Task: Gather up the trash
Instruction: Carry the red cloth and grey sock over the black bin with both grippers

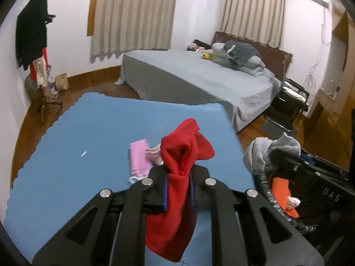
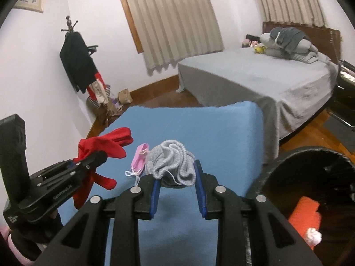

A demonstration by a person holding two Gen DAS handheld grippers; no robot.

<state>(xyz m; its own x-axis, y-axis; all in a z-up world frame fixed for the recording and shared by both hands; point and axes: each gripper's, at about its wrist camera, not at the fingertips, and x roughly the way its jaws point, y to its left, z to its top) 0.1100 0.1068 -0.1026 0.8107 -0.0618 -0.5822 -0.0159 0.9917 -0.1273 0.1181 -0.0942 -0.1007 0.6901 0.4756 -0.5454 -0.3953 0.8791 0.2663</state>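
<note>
Left gripper [image 1: 178, 175]: jaws pinched tight on a red glove [image 1: 184, 153], which bunches above the fingers and hangs down below them, lifted off the blue mat [image 1: 66, 144].
Right gripper [image 2: 176, 178]: jaws part open with a grey knit cloth [image 2: 170, 164] between them; the blue pads sit at either side of the bundle and seem to grip it, though how firmly cannot be told.
Grey cloth position: in the left view it appears raised beside the rim of the black bin [image 2: 288, 161], off the right edge of the mat.
Bin contents: an orange cloth [image 2: 304, 212] and a small white wad [image 2: 314, 236] already lie inside.
Left on the mat: a pink face mask [image 2: 139, 161] with its white loops, lying flat just behind the grey cloth in the right view, untouched.
Progress: judged as past halfway, with two pieces binned, two pieces held, one piece not yet picked up.
Remaining: both held pieces need dropping into the bin, then the mask needs collecting.
Surroundings: a grey bed [image 2: 255, 77] stands behind the mat, and a coat rack [image 2: 77, 66] stands in the corner.
</note>
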